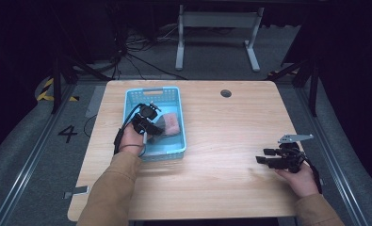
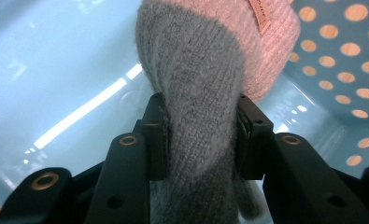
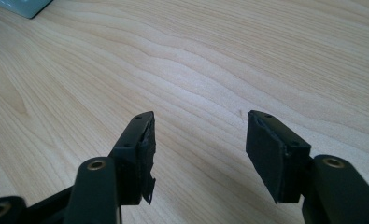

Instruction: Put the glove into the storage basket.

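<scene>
Grey-and-pink knitted sock [image 2: 205, 93] sits clamped in the left tool [image 1: 150, 123], inside the blue basket [image 1: 176, 96], hanging lengthwise toward its floor. Right tool [image 1: 263, 159], gaping empty, rests well right of the basket.

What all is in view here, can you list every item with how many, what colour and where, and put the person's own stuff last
basket: one, light blue, perforated walls, left half of the table.
knitted item: one, grey and pink, inside the basket, gripped at its grey part; what garment it is I cannot tell.
table: one, light wood, centre of the high view.
cable hole: one, dark, far edge of the table.
white frame: one, on the floor beyond the table.
left gripper: one, black, in the basket, jaws pressed on the knitted item.
right gripper: one, black, jaws open, nothing between them, above bare wood at the table's right.
sleeves: two, tan, bottom of the high view.
</scene>
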Motion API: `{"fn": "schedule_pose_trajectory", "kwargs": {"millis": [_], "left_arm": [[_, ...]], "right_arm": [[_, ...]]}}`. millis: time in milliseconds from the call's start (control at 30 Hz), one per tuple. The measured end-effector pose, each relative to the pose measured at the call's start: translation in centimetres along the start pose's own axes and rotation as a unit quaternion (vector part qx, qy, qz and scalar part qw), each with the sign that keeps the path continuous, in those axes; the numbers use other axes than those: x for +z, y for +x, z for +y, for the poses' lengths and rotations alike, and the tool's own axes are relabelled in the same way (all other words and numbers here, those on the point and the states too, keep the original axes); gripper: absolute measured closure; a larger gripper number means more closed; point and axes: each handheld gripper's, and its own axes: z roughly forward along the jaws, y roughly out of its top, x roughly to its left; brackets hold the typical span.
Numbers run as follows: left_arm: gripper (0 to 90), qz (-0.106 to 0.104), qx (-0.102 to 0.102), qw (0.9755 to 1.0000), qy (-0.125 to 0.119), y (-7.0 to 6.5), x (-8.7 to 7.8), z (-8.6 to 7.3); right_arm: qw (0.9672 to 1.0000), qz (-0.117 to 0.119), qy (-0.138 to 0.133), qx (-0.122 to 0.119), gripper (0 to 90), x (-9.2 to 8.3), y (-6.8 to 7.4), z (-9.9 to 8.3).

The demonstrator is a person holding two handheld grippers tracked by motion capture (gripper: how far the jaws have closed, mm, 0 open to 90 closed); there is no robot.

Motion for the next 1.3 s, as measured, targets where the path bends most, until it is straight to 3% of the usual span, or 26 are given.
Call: {"fn": "schedule_pose_trajectory", "kwargs": {"millis": [167, 300, 500, 633, 700, 800, 933, 1200, 1300], "left_arm": [[63.3, 0.008, 0.013, 0.9995, 0.027, -0.2, 0.9, 0.3], [63.0, 0.004, 0.005, 0.9995, 0.031, 0.1, 1.5, 0.6], [61.2, 0.021, 0.011, 0.999, 0.038, 0.4, 2.1, 1.1], [55.2, 0.036, 0.007, 0.9985, 0.04, 0.5, 2.4, 1.2], [48.0, 0.054, 0.011, 0.9976, 0.041, 0.3, 2.5, 1.2], [35.1, 0.062, 0.009, 0.9972, 0.042, 0.4, 2.7, 1.2], [33.6, 0.059, 0.003, 0.9975, 0.04, 0.5, 2.5, 1.1], [33.2, 0.063, 0.005, 0.998, 0.0, -0.1, 0.8, 1.3], [47.9, 0.051, 0.001, 0.9985, -0.02, 0.0, 0.1, 1.2]], "right_arm": [[1.0, 0.002, 0.004, -0.002, 42.7, 0.2, 0.2, 0.1], [1.0, 0.001, 0.006, -0.003, 42.6, 0.2, 0.3, 0.0], [1.0, -0.001, 0.008, -0.004, 42.6, 0.1, 0.2, -0.2], [1.0, -0.001, 0.006, -0.002, 42.5, 0.0, 0.3, -0.2], [1.0, 0.001, 0.006, -0.003, 42.4, 0.1, 0.3, -0.2], [1.0, 0.0, 0.007, -0.006, 42.1, 0.2, 0.4, -0.1], [0.9999, 0.001, 0.005, -0.008, 41.7, 0.2, 0.5, 0.0], [0.9999, 0.004, 0.007, -0.009, 41.7, 0.3, 0.6, 0.1], [0.9999, 0.006, 0.007, -0.011, 41.9, 0.4, 0.7, 0.1]]}}
